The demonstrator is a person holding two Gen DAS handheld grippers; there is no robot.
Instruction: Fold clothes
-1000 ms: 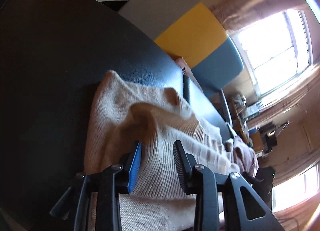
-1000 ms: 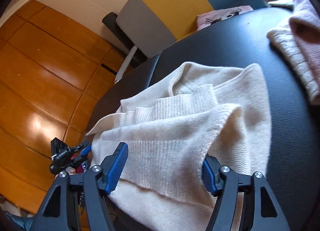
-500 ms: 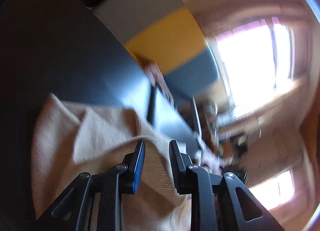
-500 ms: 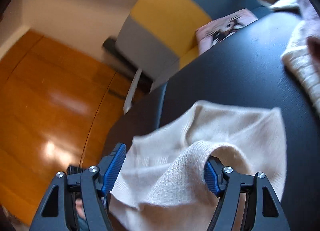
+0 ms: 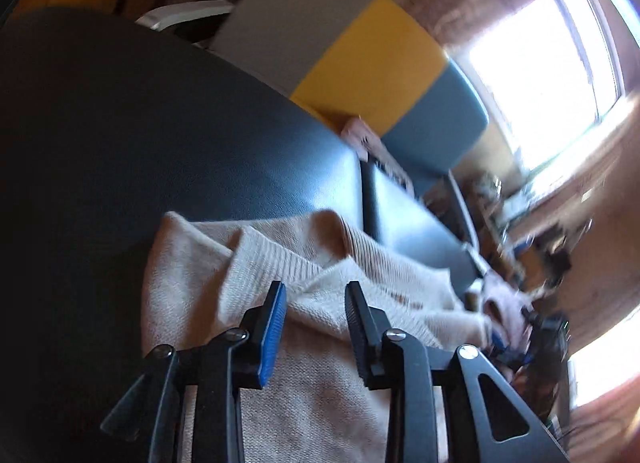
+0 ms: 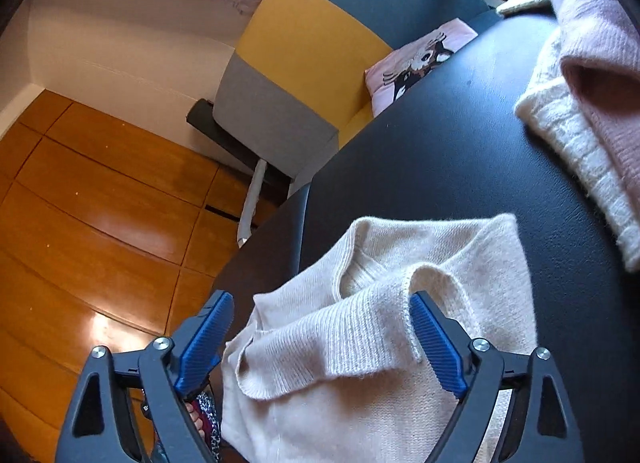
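— Two tools, one sweater: where does it all sit?

— The dark bench fills the right half of my right wrist view, and the cream sweater lies on it in the lower middle of the frame, bunched, its neckline toward the top. A pink and white knit pile sits well apart at the upper right edge. A striped chair stands behind the bench.

— And your tools?

— My right tool is spread wide at the bottom of the frame, a ribbed fold of the sweater rising between its fingers; one blue pad touches the fold's edge but nothing is clamped. My left tool, bottom centre of its view, has its fingers parted a little with a ridge of the sweater between them. Whether it is pinching or merely straddling the cloth, I cannot tell.

— Which step is this?

— I judge a fold being carried across the body, mid-way, since the layers are doubled but loose. Next calls for both tools to have a firm hold on one edge, then laying it flat and square.
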